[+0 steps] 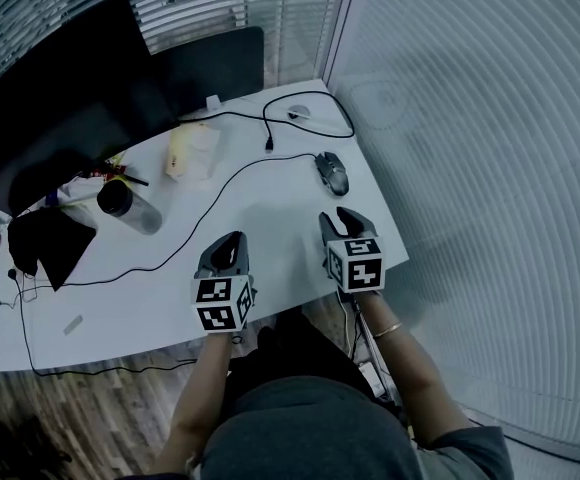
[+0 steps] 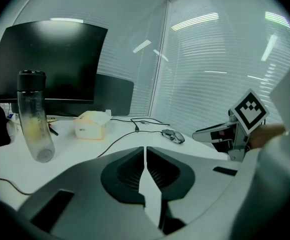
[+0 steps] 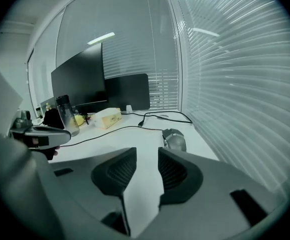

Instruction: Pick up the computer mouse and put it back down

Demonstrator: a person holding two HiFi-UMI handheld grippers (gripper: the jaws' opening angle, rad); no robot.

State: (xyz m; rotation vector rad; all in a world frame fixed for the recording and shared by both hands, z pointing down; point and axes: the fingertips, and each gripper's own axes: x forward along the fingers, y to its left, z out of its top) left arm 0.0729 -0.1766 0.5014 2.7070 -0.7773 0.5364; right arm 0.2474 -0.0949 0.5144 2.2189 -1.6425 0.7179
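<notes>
One dark grey computer mouse (image 1: 332, 172) lies on the white desk (image 1: 270, 230) by its right edge, just ahead of the right gripper (image 1: 342, 217), untouched. Two grippers: right jaws parted, nothing between; left gripper (image 1: 232, 240) pinched closed, empty. One clear plastic bottle (image 1: 128, 206) lies on the desk's left.

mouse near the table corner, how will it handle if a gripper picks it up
The mouse looks rigid and probably light. Its rounded shell may slip in a shallow pinch. Its cable trails across the table, so it will likely tug when lifted.
</notes>
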